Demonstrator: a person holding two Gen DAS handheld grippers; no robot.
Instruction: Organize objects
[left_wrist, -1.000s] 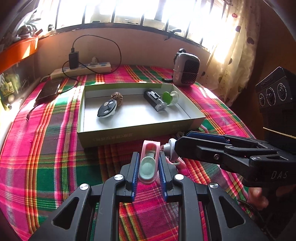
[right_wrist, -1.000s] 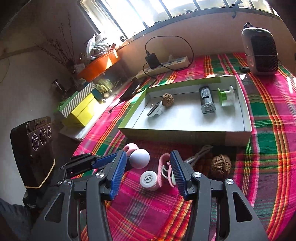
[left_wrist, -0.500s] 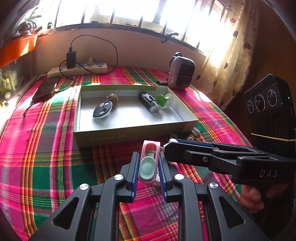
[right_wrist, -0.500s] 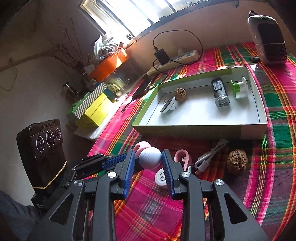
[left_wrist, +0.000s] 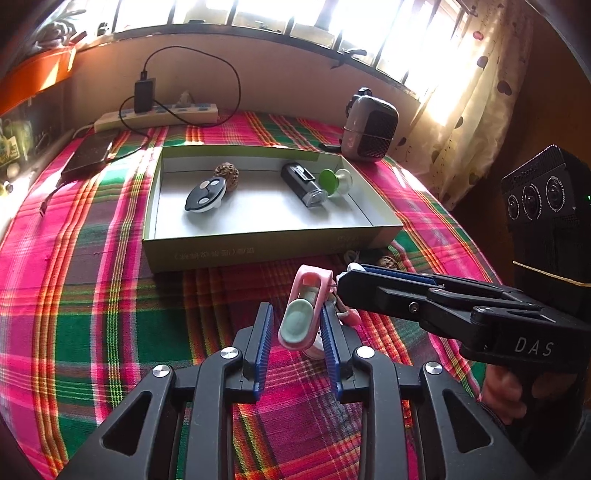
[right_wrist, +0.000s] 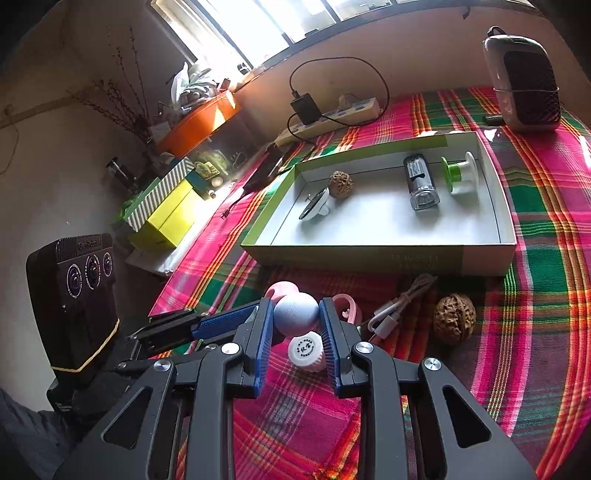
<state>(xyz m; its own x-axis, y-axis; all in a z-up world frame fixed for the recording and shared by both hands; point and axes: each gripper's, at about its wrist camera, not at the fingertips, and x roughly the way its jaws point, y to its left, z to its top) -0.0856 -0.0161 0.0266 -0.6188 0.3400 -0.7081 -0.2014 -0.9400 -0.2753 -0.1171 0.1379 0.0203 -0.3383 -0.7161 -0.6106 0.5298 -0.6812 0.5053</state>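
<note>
Lying beside walnut (right_wrist: 454, 318), cable (right_wrist: 400, 303) fronts box (right_wrist: 384, 254).

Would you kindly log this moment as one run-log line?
left gripper: opening, pink clip between jaws | right gripper: shut on white ball | box: four items

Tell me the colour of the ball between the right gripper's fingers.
Pale bluish-white ball, clearest in the right wrist view.

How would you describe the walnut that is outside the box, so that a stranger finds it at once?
Start at the shallow cardboard box on the plaid tablecloth. On the cloth in front of its near wall, right of the white coiled cable, lies a walnut. It is bigger and smoother than the bumpy nut inside the box.
</note>
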